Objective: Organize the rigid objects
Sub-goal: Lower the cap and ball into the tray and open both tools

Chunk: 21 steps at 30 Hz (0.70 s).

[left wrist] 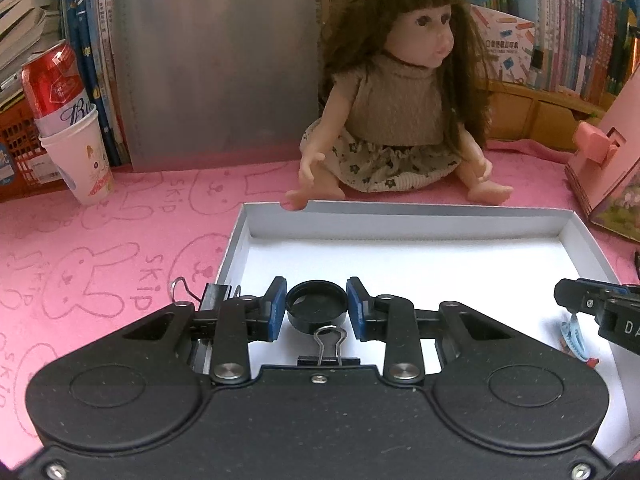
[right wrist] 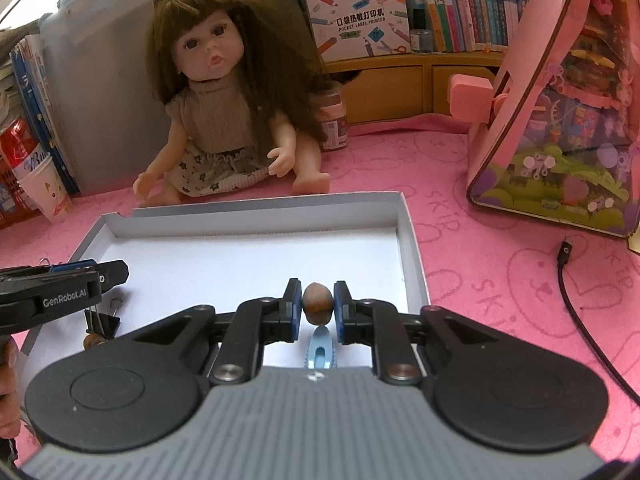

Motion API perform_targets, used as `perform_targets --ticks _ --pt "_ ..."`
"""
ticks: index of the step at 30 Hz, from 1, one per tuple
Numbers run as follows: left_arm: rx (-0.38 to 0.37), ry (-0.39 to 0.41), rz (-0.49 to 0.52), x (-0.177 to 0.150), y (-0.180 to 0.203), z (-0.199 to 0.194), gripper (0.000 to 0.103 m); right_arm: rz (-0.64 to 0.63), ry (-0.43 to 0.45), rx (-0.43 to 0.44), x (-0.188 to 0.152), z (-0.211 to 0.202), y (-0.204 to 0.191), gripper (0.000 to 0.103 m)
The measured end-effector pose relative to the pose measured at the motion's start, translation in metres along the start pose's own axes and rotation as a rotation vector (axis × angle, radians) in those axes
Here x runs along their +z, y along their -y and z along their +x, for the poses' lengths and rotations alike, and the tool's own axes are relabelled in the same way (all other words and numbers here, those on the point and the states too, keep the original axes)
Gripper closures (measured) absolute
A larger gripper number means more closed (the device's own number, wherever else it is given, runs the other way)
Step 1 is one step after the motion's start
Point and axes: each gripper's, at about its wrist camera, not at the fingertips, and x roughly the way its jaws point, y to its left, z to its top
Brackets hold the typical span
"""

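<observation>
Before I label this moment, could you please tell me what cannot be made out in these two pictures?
- Left wrist view: the binder clip in the white tray is half hidden by the left gripper, which holds a black cap.
- Left wrist view: the blue clip is partly covered by the right gripper.
- Right wrist view: the small brown object is cut off by the right gripper, which is shut on a nut.

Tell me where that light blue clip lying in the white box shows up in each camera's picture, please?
Left wrist view: the light blue clip lies at the far right, inside the white box, below the other gripper's tip.
Right wrist view: the same clip sits low in the centre, just under the brown nut held between the pads.
Shared landmark: the doll seated behind the box.
</observation>
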Motion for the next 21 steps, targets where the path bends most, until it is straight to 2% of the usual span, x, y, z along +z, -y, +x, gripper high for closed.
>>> perform_targets --ticks 21 --pt "0.004 -0.024 0.022 -0.0095 0.0013 0.0009 0.073 0.002 -0.019 -0.008 -0.0005 0.0060 0.0005 0.082"
